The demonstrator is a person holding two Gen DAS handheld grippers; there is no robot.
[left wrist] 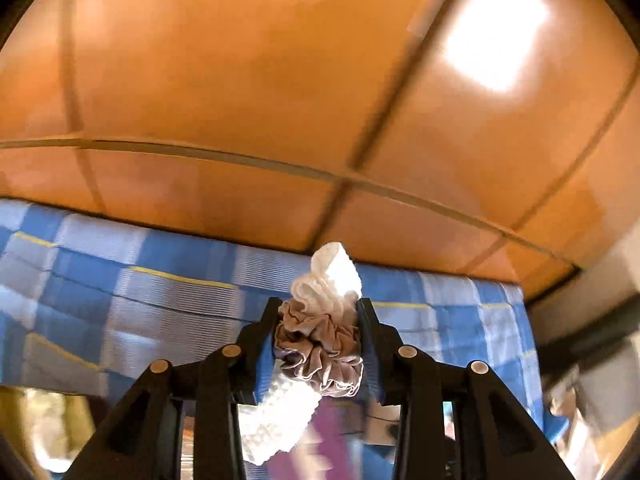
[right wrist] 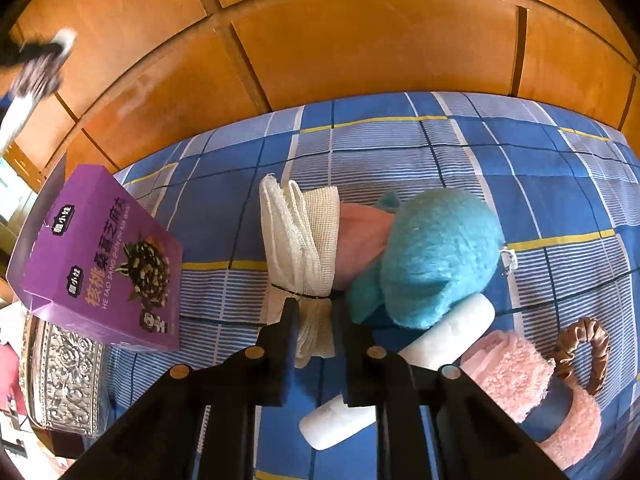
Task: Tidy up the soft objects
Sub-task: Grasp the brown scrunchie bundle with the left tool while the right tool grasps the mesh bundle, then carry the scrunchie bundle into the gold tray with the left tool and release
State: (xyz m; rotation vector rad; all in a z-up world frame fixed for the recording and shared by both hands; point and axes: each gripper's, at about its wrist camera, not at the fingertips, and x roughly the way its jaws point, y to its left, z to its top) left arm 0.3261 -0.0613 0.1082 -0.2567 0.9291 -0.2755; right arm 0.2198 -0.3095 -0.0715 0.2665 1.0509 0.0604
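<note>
Box (right wrist: pixel 100 264): purple carton, tilted, at the left edge of the bedsheet (right wrist: pixel 400 140). Readable print: "HE TAO SANG SHEN ZHI MA WAN", with large Chinese characters and a picture of dark balls. Only the right wrist view shows the print; the left wrist view gives just a blurred purple patch under the claw.

Left claw (left wrist: pixel 318 336): clenched on a taupe scrunchie (left wrist: pixel 320 354) and a white scrunchie (left wrist: pixel 328 280), both bunched between the pads. A white ribbed cloth strip (left wrist: pixel 276 420) hangs below them. The claw is held in the air above the sheet, facing the wooden panels (left wrist: pixel 280 80).

Right claw (right wrist: pixel 316 320): jaws nearly closed on the tied neck of a white mesh cloth (right wrist: pixel 300 240), which lies on the sheet. No earlier state is stated.

Soft items, right wrist view only: teal plush (right wrist: pixel 436 256) touching the mesh cloth's right side; pink cloth (right wrist: pixel 360 236) between the two; white roll (right wrist: pixel 440 344) below the plush; pink fuzzy towel (right wrist: pixel 516 376); brown scrunchie (right wrist: pixel 588 352) at the far right.

Left claw seen from the right wrist view: a blur at the upper left; contents cannot be told there.

Silver embossed box (right wrist: pixel 64 380): beneath the purple carton.
</note>
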